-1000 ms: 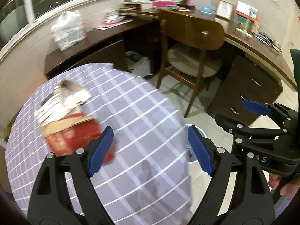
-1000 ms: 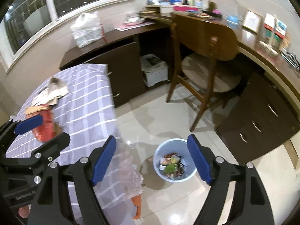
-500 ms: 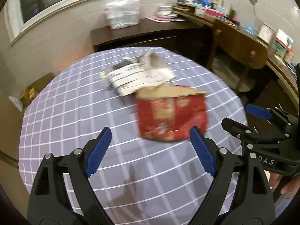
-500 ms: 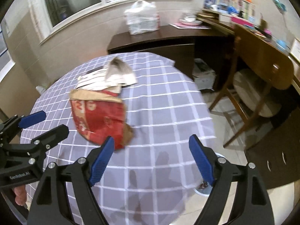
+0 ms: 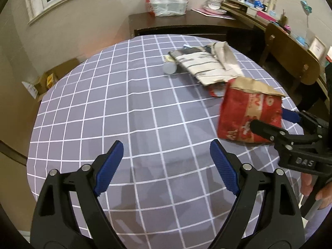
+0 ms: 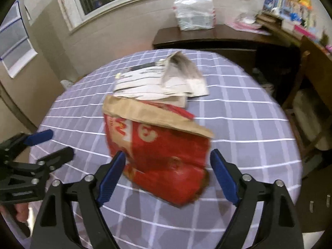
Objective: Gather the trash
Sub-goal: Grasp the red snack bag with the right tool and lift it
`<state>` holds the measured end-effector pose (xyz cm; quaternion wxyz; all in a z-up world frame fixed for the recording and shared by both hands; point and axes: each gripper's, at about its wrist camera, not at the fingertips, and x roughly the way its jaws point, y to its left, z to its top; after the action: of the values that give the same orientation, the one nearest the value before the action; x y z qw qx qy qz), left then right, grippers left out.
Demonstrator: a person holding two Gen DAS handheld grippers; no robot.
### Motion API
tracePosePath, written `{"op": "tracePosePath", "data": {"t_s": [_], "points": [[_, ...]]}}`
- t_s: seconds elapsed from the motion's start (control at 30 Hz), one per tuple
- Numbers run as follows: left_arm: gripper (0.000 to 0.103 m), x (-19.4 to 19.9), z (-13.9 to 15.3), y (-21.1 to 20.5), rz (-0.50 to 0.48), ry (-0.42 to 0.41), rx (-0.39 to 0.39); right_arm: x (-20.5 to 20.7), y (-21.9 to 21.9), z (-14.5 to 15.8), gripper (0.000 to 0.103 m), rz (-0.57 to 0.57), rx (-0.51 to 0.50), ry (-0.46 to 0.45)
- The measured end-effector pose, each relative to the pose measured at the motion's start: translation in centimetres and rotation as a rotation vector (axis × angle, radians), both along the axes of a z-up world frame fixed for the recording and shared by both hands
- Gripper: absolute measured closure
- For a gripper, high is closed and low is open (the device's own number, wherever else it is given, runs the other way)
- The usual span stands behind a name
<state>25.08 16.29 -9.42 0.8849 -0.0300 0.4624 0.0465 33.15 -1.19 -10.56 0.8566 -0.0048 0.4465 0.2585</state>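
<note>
We hold the left gripper [image 5: 166, 161] at 6 o'clock in its own view, jaws spread wide over bare checked cloth, nothing between them. The worktop [image 5: 103, 114] is a round table under that cloth. At 12 o'clock lies a small pale cylinder [image 5: 169, 68], apparently touching the folded newspaper [image 5: 207, 66] at 1 o'clock. The red paper bag [image 5: 247, 114] lies at 3 o'clock, its brown top edge touching or overlapping the newspaper; we cannot tell which.

In the right wrist view, the right gripper [image 6: 168, 176] sits at 6 o'clock with its jaws opening. The lower end of the red paper bag [image 6: 161, 149] lies between the blue pads [image 6: 111, 176], but they do not press it.

We judge the step in hand to be the approach to the bag, with no trash collected yet from this worktop. The next move calls for lowering the right jaws around the bag and closing on its crumpled body. The thin paper may crush or slip.
</note>
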Motion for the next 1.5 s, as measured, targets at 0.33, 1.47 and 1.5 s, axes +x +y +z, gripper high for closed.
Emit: {"op": "tracePosePath", "data": {"t_s": [0.33,1.47,1.5], "points": [[0.019,1.3,-1.1,1.8,0.03,0.029,-0.019,1.1,3.7,-1.1,0.01,0.075,-0.001,-0.021],[0.019,2.7,-0.8,-2.2,-0.069,0.014,-0.055,-5.2,-4.0,3.1,0.047,-0.06,-0.034,-0.156],[0.019,2.7,-0.9,-2.0,-0.064,0.017,-0.053,-5.1,-3.3,2.5,0.04,-0.051,-0.055,-0.168]]}}
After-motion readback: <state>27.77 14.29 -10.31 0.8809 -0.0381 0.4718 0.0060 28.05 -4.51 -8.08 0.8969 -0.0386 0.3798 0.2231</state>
